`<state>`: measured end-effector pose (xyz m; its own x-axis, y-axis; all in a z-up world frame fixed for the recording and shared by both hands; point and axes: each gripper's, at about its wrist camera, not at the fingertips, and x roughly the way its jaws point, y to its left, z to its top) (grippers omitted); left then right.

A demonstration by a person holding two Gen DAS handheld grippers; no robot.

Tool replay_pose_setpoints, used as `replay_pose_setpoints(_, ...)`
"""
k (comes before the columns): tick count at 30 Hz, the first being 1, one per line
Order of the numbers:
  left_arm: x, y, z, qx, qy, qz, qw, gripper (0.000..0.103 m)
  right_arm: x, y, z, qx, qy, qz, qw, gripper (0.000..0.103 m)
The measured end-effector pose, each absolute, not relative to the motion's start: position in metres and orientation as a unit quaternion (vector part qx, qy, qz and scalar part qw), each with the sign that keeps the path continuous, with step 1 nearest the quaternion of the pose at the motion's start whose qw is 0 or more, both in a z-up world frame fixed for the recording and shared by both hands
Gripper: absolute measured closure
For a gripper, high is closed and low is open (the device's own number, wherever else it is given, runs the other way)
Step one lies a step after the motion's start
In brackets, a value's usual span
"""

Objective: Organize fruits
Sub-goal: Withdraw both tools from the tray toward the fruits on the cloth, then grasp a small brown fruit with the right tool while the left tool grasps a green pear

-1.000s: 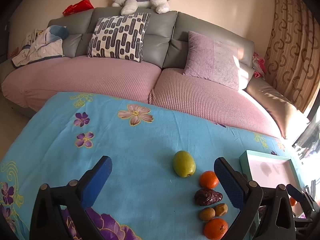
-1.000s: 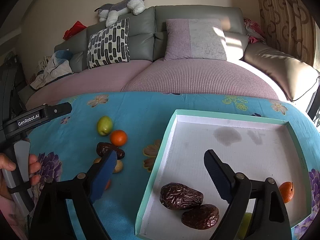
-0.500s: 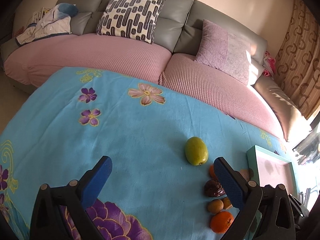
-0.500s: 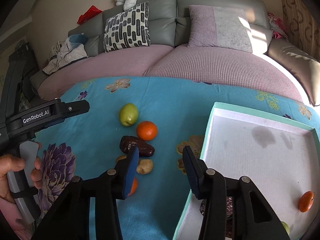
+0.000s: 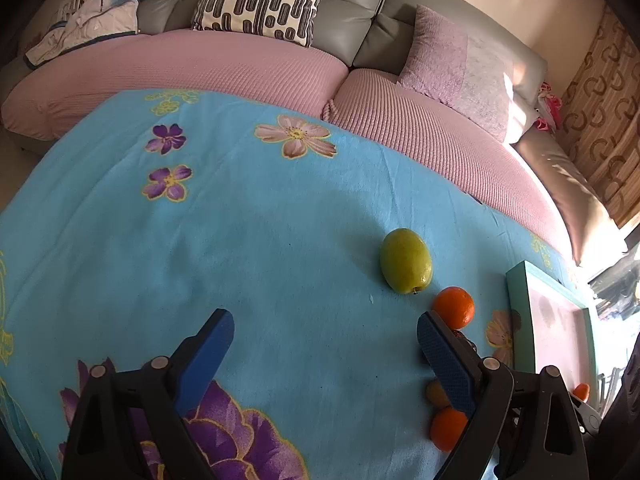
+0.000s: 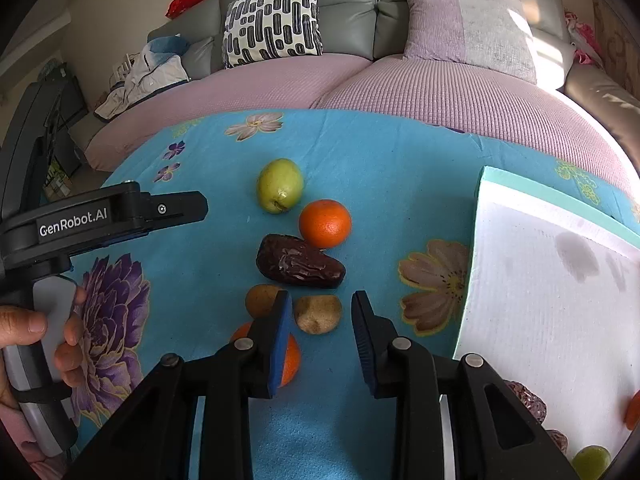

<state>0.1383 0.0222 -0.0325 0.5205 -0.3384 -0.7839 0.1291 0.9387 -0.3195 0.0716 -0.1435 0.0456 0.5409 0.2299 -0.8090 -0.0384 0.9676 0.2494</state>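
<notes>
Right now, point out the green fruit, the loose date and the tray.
green fruit (image 6: pixel 279 185), right wrist view, middle of its skin.
date (image 6: pixel 300 262), right wrist view, centre of its wrinkled body.
tray (image 6: pixel 520 188), right wrist view, its far teal rim.

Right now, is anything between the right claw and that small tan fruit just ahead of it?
Nothing visible. The tan fruit lies just beyond the open right claw, lined up with the gap. A brown fruit and an orange crowd its left finger; the date lies just behind.
</notes>
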Motion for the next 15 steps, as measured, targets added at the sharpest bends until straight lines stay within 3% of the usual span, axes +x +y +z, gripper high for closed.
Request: replay_pose_setpoints(15,0.1361,0.0146,-0.0291,-0.110,0.469,-0.149,0.863,0.012,0.0682,-0.1508,0.0454,0.128,0.471,0.083,0.869,0.082)
